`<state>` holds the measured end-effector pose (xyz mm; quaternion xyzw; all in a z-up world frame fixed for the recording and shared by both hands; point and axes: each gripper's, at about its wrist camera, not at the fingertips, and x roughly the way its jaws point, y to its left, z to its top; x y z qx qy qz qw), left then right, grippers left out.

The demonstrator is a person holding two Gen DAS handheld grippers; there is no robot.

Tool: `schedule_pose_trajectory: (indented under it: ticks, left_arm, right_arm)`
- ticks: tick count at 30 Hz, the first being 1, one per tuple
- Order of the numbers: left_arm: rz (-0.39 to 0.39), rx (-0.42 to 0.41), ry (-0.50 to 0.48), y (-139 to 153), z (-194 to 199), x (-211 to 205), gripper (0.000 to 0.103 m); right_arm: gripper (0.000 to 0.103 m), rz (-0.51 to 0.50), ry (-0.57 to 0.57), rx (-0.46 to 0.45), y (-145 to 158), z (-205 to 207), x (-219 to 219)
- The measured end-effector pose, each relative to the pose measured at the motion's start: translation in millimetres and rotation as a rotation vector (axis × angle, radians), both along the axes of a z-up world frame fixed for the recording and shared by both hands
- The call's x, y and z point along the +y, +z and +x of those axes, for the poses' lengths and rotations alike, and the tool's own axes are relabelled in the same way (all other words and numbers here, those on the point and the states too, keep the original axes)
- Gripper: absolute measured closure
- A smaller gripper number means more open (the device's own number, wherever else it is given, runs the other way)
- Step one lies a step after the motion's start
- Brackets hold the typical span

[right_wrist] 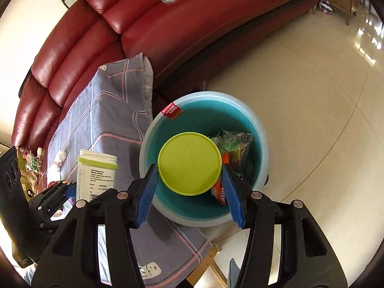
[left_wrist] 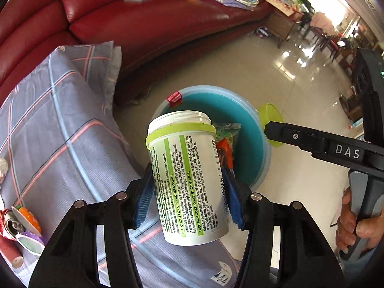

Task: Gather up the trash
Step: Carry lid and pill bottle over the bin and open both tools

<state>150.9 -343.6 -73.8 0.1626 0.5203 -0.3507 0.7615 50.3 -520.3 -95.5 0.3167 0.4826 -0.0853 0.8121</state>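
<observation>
My left gripper (left_wrist: 189, 199) is shut on a white pill bottle (left_wrist: 187, 175) with a lime green neck ring and no cap, held tilted above the cloth-covered table edge. The bottle also shows in the right wrist view (right_wrist: 96, 175). My right gripper (right_wrist: 189, 187) is shut on the bottle's lime green lid (right_wrist: 189, 163), held flat over the teal bin (right_wrist: 254, 124). In the left wrist view the lid (left_wrist: 270, 115) and right gripper show beyond the bin (left_wrist: 249, 117). Wrappers (right_wrist: 235, 148) lie inside the bin.
A grey plaid cloth (left_wrist: 60, 129) covers the table. A crushed can and yoghurt cups (left_wrist: 21, 225) lie at its left edge, with crumpled tissue (right_wrist: 58, 160) farther along. A red leather sofa (right_wrist: 168, 28) stands behind. The floor (right_wrist: 312, 120) is glossy tile.
</observation>
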Motion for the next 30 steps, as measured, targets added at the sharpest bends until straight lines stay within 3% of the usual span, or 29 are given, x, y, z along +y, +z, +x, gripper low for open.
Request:
schedule_pose_trajectory:
  ticks: [10,15,17,30]
  left_arm:
    - [0.015,0.015,-0.028,-20,8,-32,0.045]
    - [0.021,-0.011,0.008,-17,13,-27,0.012]
    - [0.018,-0.021,0.029,-14,15,-20,0.009]
    - [0.026,0.023,0.108,-17,21,18,0.004]
  right_arm:
    - [0.051,-0.011,-0.036,0.039,-7,3,-22]
    - [0.052,-0.012,-0.034,0.045,-9,7,-22]
    - [0.052,-0.013,-0.028,0.050,-11,10,-20]
    - [0.051,-0.021,0.016,0.088,-21,26,-5]
